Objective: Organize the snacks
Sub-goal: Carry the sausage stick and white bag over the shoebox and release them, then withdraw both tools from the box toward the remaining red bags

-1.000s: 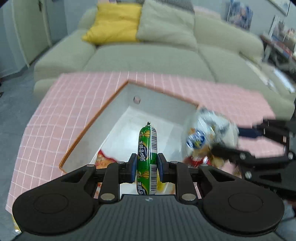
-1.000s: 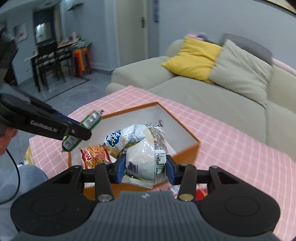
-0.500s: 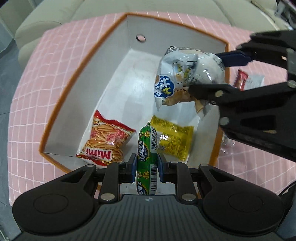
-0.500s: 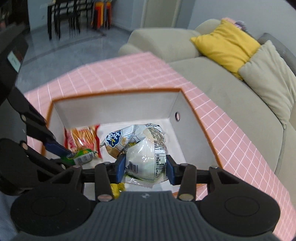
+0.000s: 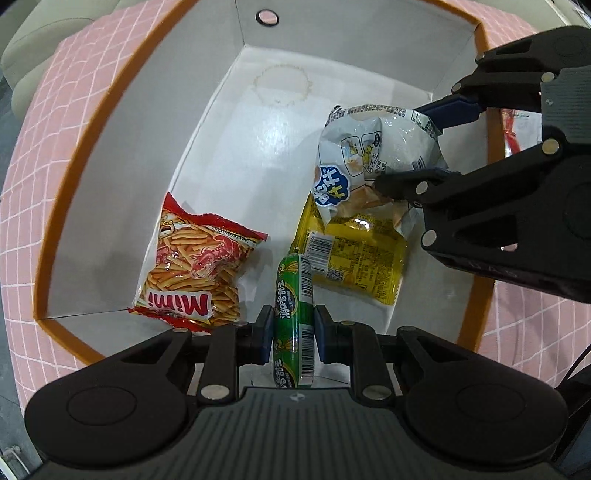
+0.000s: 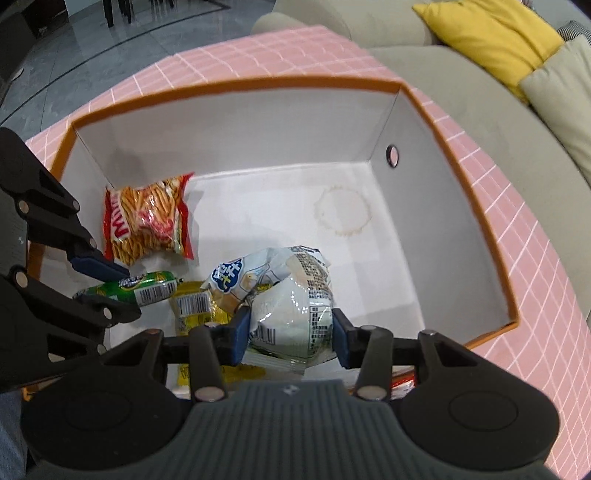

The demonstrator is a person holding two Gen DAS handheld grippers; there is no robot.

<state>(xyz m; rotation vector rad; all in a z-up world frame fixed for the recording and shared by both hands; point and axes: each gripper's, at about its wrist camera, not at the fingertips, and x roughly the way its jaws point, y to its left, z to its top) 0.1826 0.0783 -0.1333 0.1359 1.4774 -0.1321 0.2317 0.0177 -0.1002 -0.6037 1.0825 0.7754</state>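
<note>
a beige sofa (image 6: pixel 424 59) stands behind the table, with a yellow cushion (image 6: pixel 491 33) and a grey-beige cushion (image 6: pixel 561 85) on it. the table is covered with a pink checked cloth (image 5: pixel 62 122). on the cloth sits a big open box (image 6: pixel 240 147) with an orange rim and white inside walls; one wall has a small round hole (image 6: pixel 392 155), and on the floor of the box there is a faint ring stain (image 6: pixel 343 214).

inside the box a red and orange bag of snack sticks (image 5: pixel 195 269) lies flat near one corner. a yellow packet (image 5: pixel 354 254) lies flat on the floor of the box, near its middle.

the right gripper (image 6: pixel 291 332) reaches into the box, and its two blue pads press on both sides of a white puffy snack bag (image 6: pixel 291 295), so it holds this bag with the jaws half apart. the bag hangs just over the yellow packet; i cannot tell if they touch.

the left gripper (image 5: pixel 293 328) points down into the box, and its jaws are narrow and closed on a green sausage stick (image 5: pixel 293 314). the stick points along the fingers, with its far end between the red bag and the yellow packet, close to the edge of the yellow one.
</note>
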